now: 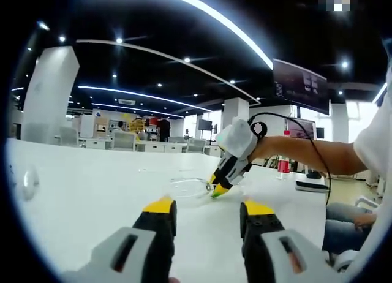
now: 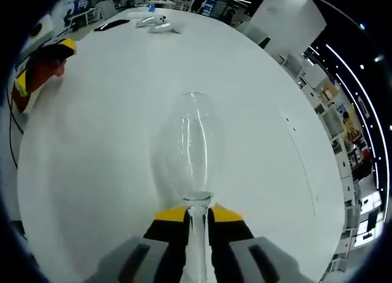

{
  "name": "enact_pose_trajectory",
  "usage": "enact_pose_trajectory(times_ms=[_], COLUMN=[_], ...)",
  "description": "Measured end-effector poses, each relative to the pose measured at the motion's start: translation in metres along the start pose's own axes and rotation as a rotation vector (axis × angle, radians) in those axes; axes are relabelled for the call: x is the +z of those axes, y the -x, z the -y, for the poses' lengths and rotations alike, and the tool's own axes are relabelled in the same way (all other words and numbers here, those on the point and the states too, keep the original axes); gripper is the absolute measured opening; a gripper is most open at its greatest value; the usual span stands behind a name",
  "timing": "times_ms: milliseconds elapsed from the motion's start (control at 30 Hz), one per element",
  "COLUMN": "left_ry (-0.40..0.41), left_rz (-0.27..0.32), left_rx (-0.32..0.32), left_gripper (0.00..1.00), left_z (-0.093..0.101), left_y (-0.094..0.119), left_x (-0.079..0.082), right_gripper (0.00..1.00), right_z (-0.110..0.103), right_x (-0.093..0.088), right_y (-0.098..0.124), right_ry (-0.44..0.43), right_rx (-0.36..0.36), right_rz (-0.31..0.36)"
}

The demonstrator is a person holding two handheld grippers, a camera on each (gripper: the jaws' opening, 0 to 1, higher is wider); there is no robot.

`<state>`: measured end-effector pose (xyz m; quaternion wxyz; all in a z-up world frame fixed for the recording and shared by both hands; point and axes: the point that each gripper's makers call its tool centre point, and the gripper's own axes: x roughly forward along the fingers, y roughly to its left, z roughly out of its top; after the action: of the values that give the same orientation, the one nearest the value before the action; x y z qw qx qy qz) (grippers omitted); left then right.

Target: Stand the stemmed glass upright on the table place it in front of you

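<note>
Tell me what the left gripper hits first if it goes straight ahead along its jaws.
Probably the glass, lying on its side on the table just beyond the open left gripper, with the right gripper shut on its stem. Depth is hard to judge; bare tabletop lies between.

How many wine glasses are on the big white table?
1. The clear stemmed glass lies on its side on the white table, its stem between the right gripper jaws. Others may be hidden out of frame.
</note>
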<state>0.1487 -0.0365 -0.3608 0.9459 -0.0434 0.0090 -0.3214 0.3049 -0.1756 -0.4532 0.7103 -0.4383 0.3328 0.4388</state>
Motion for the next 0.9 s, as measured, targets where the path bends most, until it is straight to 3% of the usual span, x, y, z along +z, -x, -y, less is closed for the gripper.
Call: enact_pose_trajectory(times_ms=[900], left_ry=[-0.002], left_rz=[0.002], left_rx=[0.002], left_gripper=[0.41], left_z=[0.0022], left_y=[0.0027], left_x=[0.0013], right_gripper=[0.13], right_z=[0.0002], right_x=[-0.0008], right_y=[0.0003], right_ry=[-0.01], right_rx=[-0.003], right_rz=[-0.005])
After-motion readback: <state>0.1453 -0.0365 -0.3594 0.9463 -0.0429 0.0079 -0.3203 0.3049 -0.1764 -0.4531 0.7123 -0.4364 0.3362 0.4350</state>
